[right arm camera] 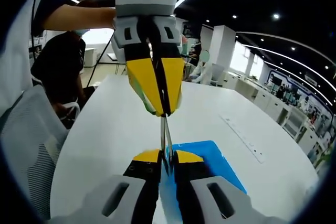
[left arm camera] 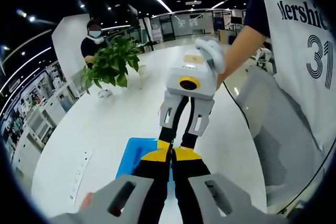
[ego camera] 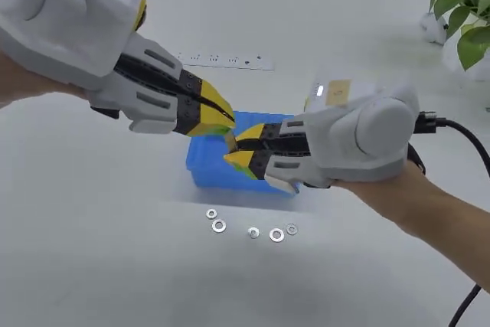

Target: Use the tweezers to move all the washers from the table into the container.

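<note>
- Although both grippers crowd the middle of the head view, the white table lies bare across the lower left and the whole bottom of the frame. Its far edge runs along the top of the frame.
- A leafy plant stands at the upper right, well apart from the work.
- The left gripper reaches in from the upper left, and the right gripper comes in from the right with a cable trailing behind it. Their yellow tips almost meet above the container.
- The blue container sits at frame centre, directly under the tips.
- A power strip lies beyond the container, in the upper middle.
- In the right gripper view, the tweezers run as a thin metal strip from the left gripper's closed tips down into the right gripper's jaws. Those jaws are also squeezed together on the tweezers.
- Five washers lie in a loose row on the table in the lower centre, just in front of the container's near wall. No tool touches them.
</note>
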Demonstrator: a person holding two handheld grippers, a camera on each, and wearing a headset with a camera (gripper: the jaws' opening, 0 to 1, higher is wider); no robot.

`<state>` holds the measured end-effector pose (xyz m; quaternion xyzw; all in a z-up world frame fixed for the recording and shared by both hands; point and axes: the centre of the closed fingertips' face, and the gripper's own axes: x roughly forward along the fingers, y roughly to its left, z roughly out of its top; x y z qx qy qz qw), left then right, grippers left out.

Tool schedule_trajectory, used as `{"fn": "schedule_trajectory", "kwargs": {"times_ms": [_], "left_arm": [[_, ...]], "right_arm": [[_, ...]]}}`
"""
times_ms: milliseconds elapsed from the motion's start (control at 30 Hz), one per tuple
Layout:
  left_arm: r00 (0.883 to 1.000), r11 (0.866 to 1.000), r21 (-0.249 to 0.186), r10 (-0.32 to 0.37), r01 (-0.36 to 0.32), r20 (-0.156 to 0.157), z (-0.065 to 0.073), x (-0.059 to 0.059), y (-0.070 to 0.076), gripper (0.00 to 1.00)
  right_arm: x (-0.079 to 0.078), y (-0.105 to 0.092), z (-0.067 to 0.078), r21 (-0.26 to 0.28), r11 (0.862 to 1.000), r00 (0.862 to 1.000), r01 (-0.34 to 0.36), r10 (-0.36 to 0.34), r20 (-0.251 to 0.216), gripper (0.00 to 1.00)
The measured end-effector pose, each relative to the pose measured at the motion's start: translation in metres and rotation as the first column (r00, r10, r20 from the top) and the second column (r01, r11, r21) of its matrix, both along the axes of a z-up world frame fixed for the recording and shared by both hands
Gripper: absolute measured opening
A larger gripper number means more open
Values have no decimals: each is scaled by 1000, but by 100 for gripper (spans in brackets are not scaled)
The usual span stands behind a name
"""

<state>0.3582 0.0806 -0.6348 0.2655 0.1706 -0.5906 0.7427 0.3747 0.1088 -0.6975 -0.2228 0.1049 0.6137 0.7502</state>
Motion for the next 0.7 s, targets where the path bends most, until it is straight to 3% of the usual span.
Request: {"fn": "schedule_trajectory", "kwargs": {"times_ms": [233,433,700], "left_arm": [[1000,1000,18,-4,4,-10,-10,-13,8,5],[999,1000,30,-1,2,-39,-28,-23,15,5],[999,999,45,-2,4,-48,-36,-35,17,5]], "right_arm": [[-19,4,-9,-34,999,1000,-25,25,0,11],[-34,7,-25,-70,996,999,-51,50,-20,11],[-45,12,-34,-82,994,997,-69,66,-38,11]]}}
